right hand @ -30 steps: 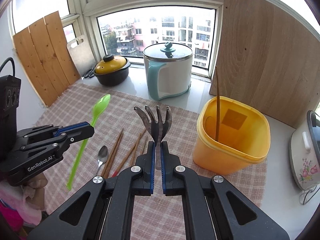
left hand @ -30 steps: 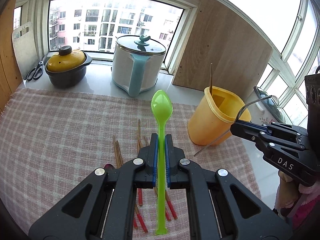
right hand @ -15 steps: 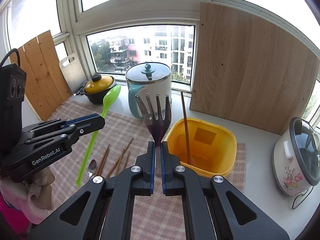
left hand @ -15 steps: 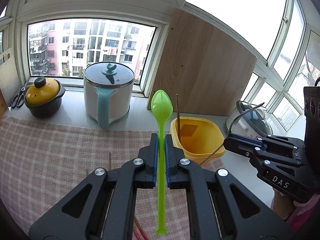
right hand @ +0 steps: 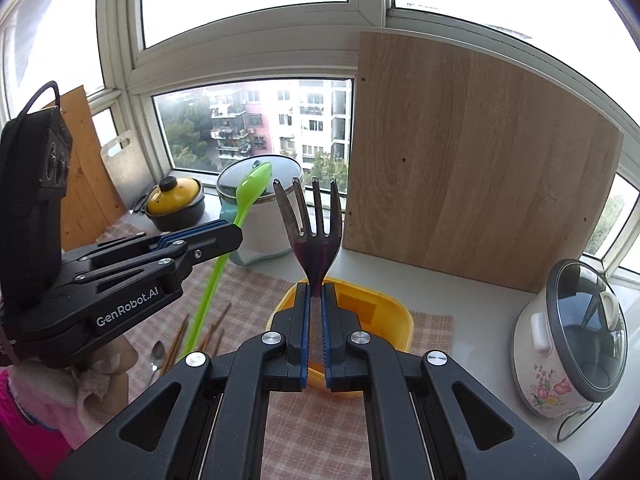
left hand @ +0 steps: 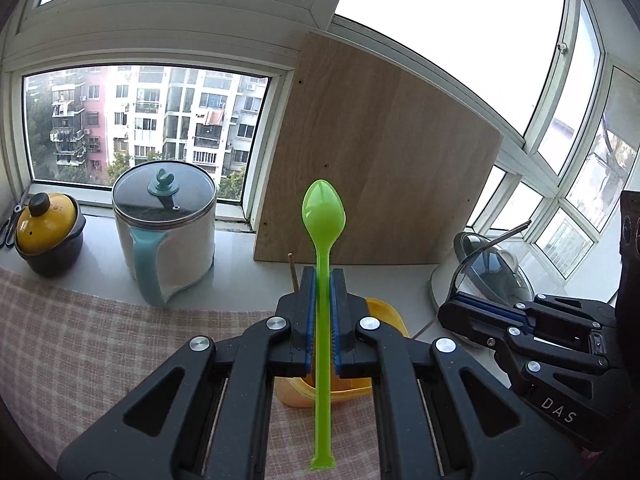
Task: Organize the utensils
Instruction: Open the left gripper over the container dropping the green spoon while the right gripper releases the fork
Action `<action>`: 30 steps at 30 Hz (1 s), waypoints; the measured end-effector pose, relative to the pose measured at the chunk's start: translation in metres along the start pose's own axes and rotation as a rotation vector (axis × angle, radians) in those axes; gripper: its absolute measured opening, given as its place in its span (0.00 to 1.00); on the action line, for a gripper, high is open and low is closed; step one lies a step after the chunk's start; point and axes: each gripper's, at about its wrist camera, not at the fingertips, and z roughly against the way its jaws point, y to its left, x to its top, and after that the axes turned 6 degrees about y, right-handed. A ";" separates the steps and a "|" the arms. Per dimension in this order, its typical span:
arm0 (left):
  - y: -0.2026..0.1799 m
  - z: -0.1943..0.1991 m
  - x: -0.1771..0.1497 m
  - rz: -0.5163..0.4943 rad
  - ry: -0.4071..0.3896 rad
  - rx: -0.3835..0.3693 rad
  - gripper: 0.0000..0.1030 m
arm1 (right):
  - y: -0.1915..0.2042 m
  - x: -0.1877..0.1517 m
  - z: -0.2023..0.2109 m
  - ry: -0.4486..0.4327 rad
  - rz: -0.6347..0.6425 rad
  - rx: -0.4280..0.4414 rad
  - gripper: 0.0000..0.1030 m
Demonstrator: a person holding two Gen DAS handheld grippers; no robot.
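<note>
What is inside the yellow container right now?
One wooden chopstick pokes up from the yellow container; a square patch shows on its inner wall. The left gripper and right gripper cover most of its inside, bottom included.

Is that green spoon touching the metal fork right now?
Apart. In the right wrist view the green spoon rises well to the left of the fork, with the white pot showing in the gap between them.

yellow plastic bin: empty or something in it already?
Not empty: one wooden chopstick stands inside the yellow plastic bin, its tip showing above the left gripper. The rest of the interior is hidden behind both grippers.
</note>
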 end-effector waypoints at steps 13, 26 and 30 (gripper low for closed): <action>-0.001 -0.061 0.014 0.076 -0.038 -0.010 0.04 | -0.038 0.003 -0.034 0.039 -0.029 -0.009 0.03; -0.005 -0.097 -0.009 0.035 -0.029 0.032 0.04 | -0.057 -0.017 -0.061 0.107 -0.059 0.001 0.03; -0.004 -0.100 -0.014 0.036 -0.027 0.036 0.04 | -0.059 -0.019 -0.064 0.116 -0.073 0.009 0.03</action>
